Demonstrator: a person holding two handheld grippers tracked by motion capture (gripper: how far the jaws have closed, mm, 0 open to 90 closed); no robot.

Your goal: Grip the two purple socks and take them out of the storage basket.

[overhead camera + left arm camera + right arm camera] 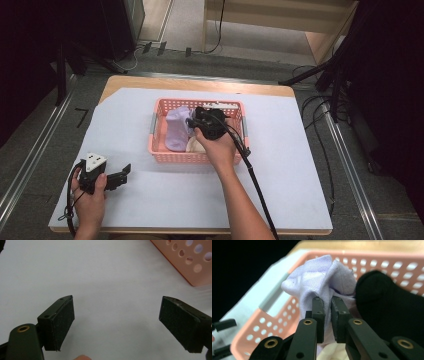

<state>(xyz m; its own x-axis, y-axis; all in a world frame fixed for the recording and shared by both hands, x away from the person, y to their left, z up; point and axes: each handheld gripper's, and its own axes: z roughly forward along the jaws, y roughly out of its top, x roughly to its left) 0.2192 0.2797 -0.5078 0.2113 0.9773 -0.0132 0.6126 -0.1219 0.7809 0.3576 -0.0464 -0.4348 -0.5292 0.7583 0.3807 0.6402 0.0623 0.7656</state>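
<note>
2 grippers: your right gripper (327,315) sits inside the pink perforated plastic basket (159,150) mid-table, jaws pinched on the lilac knitted sock (317,282) beside a black sock (387,302), likely to lift it out. Your left gripper (117,322) waits wide open, empty, over the white sheet (100,272).

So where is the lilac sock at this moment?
In the high view the lilac sock sits in the left half of the pink basket, pinched by the right gripper, beside a black garment.

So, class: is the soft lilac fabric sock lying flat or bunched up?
Bunched up: the lilac fabric sock is gathered into folds, pinched by the right gripper.
</note>
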